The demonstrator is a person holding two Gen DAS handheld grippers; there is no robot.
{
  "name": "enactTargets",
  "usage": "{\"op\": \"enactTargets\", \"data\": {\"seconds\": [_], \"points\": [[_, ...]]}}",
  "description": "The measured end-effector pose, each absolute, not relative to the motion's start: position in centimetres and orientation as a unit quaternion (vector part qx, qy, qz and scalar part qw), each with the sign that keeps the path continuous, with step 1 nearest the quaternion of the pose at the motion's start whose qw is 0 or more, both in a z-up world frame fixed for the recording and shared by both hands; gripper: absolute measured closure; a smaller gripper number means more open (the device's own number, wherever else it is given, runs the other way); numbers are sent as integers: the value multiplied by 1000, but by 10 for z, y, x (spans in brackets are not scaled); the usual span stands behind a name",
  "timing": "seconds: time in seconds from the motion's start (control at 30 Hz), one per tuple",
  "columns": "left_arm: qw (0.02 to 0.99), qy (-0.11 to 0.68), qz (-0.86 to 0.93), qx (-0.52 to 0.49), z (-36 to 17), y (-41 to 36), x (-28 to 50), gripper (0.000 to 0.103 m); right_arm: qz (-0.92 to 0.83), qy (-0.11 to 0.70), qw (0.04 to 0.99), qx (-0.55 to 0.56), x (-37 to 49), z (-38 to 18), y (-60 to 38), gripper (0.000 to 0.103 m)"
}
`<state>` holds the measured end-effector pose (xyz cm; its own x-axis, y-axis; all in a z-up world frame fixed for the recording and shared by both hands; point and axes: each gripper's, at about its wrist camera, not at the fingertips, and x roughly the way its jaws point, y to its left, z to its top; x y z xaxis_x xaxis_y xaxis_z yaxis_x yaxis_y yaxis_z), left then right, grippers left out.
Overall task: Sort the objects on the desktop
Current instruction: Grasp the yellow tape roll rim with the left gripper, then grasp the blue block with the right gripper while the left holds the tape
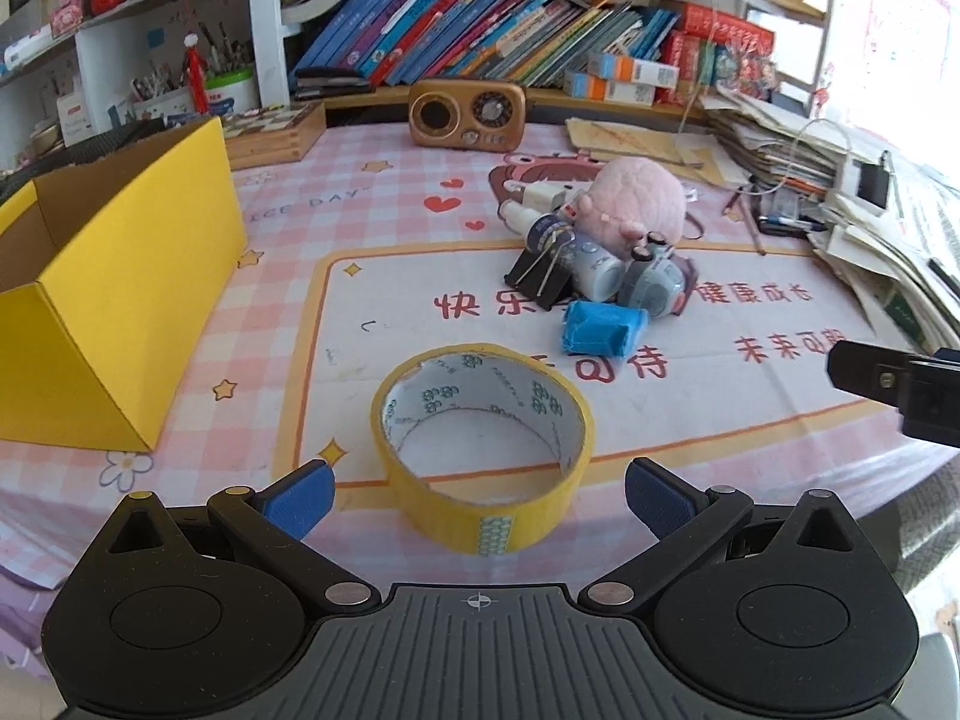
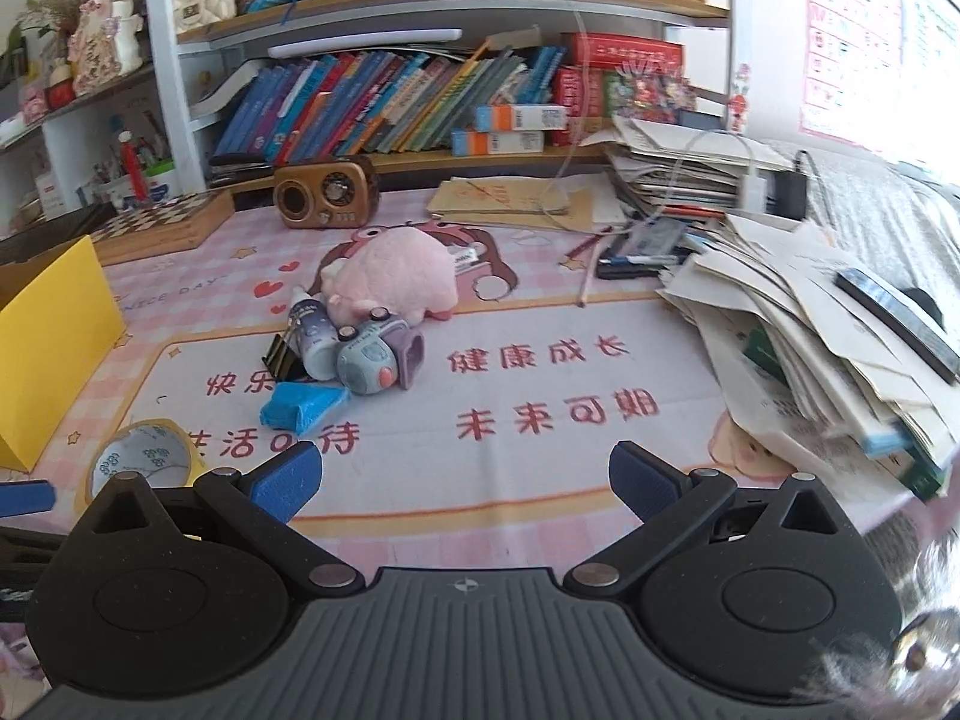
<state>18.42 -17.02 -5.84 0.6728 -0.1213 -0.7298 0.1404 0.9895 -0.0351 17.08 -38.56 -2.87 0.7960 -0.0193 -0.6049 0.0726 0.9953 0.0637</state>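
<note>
A yellow tape roll [image 1: 483, 450] lies flat on the pink desk mat, between the wide-apart blue fingertips of my left gripper [image 1: 480, 498], which is open and not touching it. The same tape roll [image 2: 141, 456] shows at the lower left of the right wrist view. My right gripper [image 2: 465, 480] is open over bare mat with nothing between its fingers. Farther back sits a pile: a pink plush [image 1: 639, 198], a grey toy camera [image 1: 654, 285], small bottles [image 1: 591, 261], a black binder clip [image 1: 540, 276] and a blue packet [image 1: 603, 327]. An open yellow box [image 1: 114, 300] stands at the left.
A brown retro radio [image 1: 467, 114] and a chessboard box [image 1: 273, 129] sit at the back under a shelf of books [image 1: 480, 30]. Stacked papers [image 2: 810, 348] crowd the right side. The right gripper's body [image 1: 900, 384] juts in at the left wrist view's right edge.
</note>
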Motion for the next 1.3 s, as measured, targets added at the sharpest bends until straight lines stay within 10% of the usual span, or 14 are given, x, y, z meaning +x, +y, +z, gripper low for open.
{"op": "enactTargets", "data": {"seconds": [1.03, 1.3], "points": [[933, 356, -11, -48, -28, -134, 199, 11, 92, 377, 921, 18, 254, -53, -351, 2], [938, 337, 21, -75, -10, -114, 177, 11, 124, 398, 909, 7, 271, -66, -324, 22]]}}
